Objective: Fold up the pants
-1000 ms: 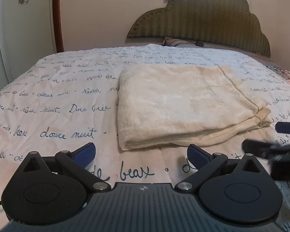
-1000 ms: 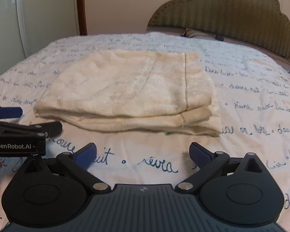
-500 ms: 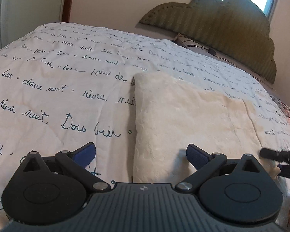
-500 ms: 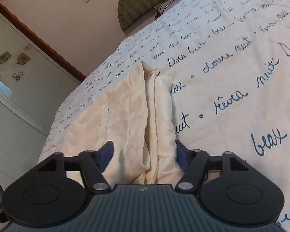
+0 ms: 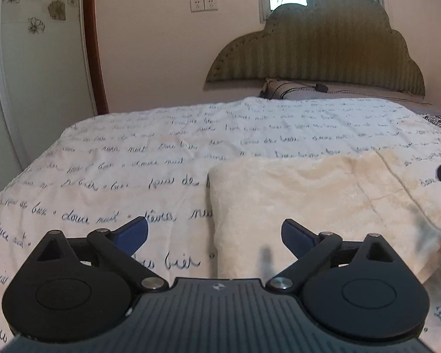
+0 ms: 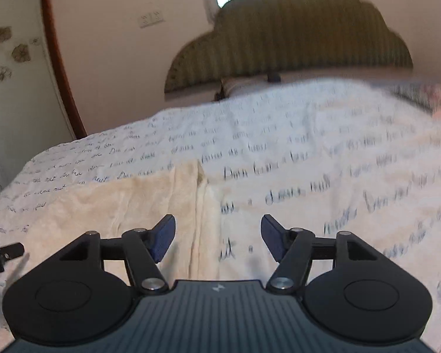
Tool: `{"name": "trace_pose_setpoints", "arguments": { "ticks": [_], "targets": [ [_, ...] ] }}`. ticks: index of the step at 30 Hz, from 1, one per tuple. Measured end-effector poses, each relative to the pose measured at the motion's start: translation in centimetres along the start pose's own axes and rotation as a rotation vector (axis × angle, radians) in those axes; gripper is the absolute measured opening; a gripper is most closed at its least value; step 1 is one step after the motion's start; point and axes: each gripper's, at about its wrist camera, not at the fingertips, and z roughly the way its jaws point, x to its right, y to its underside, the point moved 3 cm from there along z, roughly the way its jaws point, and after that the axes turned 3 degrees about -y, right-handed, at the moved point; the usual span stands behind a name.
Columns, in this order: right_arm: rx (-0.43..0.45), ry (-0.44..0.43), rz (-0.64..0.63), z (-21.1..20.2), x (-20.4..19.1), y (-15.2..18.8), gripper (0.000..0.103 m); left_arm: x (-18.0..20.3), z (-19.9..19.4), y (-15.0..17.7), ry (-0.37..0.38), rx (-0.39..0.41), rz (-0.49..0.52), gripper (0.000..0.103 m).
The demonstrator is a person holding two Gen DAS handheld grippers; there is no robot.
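1. Left gripper (image 5: 214,234): jaws apart, nothing between the pads; the left edge of the folded pants (image 5: 323,206) lies below the gap.
2. Right gripper (image 6: 217,236): jaws apart, having just been opening; pads clear of the cloth; pants' right edge at 11 o'clock.
3. Pants flat on the bed (image 5: 126,158); headboard (image 5: 317,47) at 12 o'clock, beyond.

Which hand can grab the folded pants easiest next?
Probably right. The right gripper is open over the pants' edge, which runs between its fingers. The left gripper is open too, partly over bare bedspread.
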Motion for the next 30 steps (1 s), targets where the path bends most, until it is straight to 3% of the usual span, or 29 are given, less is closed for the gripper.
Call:
{"name": "trace_pose_setpoints", "arguments": {
  "ticks": [4,9,11,13,16,18,20,22,23,24,27,30],
  "targets": [
    [-0.042,-0.178,-0.129,4.3,-4.4,-2.9,0.063,1.4,1.9,-2.4,0.028,-0.011,-0.006,0.101],
    [-0.159,-0.251,-0.23,12.2,-8.7,-4.2,0.063,2.7,5.5,-4.9,-0.073,-0.012,0.02,0.101],
    [-0.23,-0.195,-0.264,14.3,-8.8,-3.6,0.062,3.1,7.0,-5.6,-0.073,-0.029,0.039,0.101],
    [-0.22,-0.098,-0.285,15.2,-7.2,-3.5,0.061,3.4,8.9,-5.7,-0.076,-0.069,0.08,0.101],
    [-0.24,-0.157,-0.151,14.9,-4.5,-3.4,0.062,3.4,10.5,-5.6,-0.114,-0.115,0.112,0.096],
    [-0.208,-0.097,-0.208,13.2,-4.9,-3.6,0.063,3.5,10.1,-6.1,-0.07,-0.071,0.07,0.098],
    [-0.161,-0.112,-0.254,11.5,-5.8,-3.6,0.064,4.2,10.1,-6.1,-0.031,-0.049,0.046,0.102],
    [-0.202,-0.152,-0.269,11.4,-6.3,-2.8,0.067,5.1,11.7,-5.4,-0.026,-0.115,0.076,0.102],
    [-0.231,-0.118,-0.301,12.1,-6.4,-2.2,0.068,5.6,12.9,-4.8,-0.029,-0.164,0.097,0.102],
    [-0.234,-0.088,-0.33,12.5,-6.2,-1.6,0.077,5.5,13.6,-4.3,-0.03,-0.184,0.088,0.102],
    [-0.229,-0.057,-0.272,12.3,-5.6,-2.0,0.079,4.3,12.4,-4.5,-0.008,-0.176,0.03,0.1],
    [-0.197,-0.007,-0.306,10.0,-6.6,-2.1,0.079,3.6,9.1,-4.2,0.021,-0.153,0.01,0.101]
  ]
}}
